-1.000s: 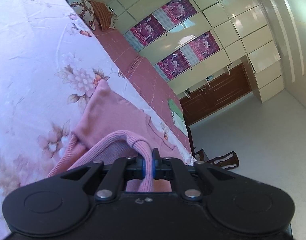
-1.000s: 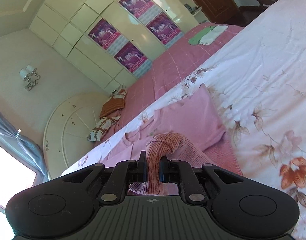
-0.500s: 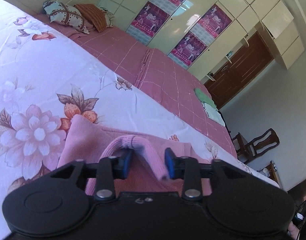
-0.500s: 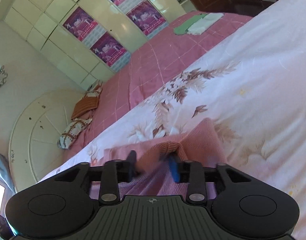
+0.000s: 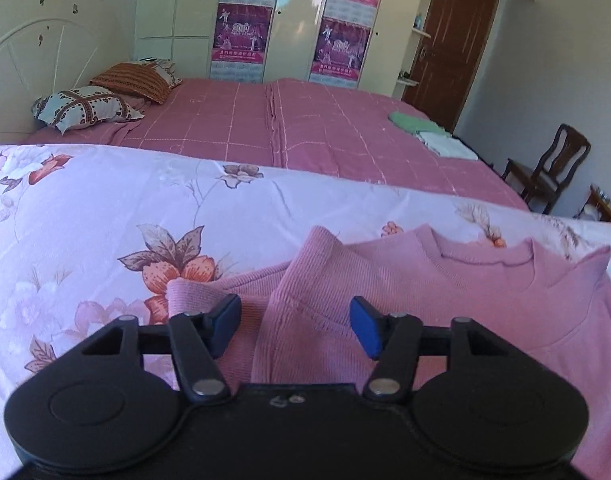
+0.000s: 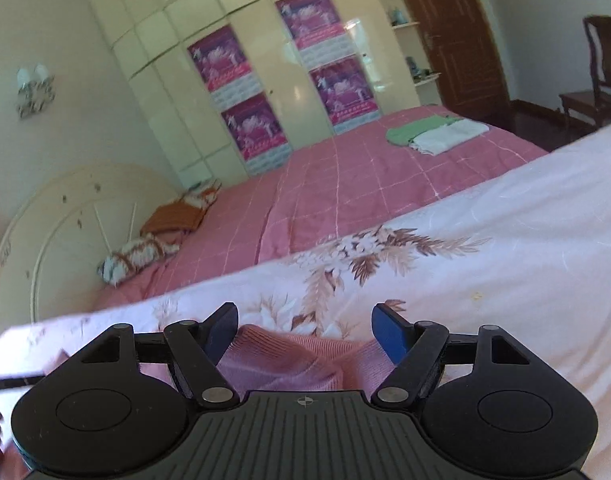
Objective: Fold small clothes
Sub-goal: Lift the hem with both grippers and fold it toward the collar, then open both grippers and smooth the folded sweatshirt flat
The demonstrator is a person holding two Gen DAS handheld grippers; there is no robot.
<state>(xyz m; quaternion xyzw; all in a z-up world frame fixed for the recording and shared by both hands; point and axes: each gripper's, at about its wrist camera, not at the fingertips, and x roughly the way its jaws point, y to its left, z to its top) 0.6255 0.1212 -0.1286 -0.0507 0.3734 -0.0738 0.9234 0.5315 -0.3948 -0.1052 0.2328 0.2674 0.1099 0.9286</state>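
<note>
— Where's the sweater?

— The pink sweater [image 5: 445,300] lies flat on the floral sheet [image 5: 105,200] of the bed, collar toward the far side, its long axis running left to right across my left view. One sleeve is folded over the body.

— And your claws?

— My left claw [image 5: 295,326] is apart, cloth beneath untouched. My right claw [image 6: 305,332] is opening, knit under it, nothing pinched.

— Anything hidden?

— The hem, behind both claw bodies.

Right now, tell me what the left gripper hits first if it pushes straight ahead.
Most likely the pink sweater: the left gripper is open and tilted down over its folded sleeve on the flowered sheet. Depth is hard to judge.
</note>
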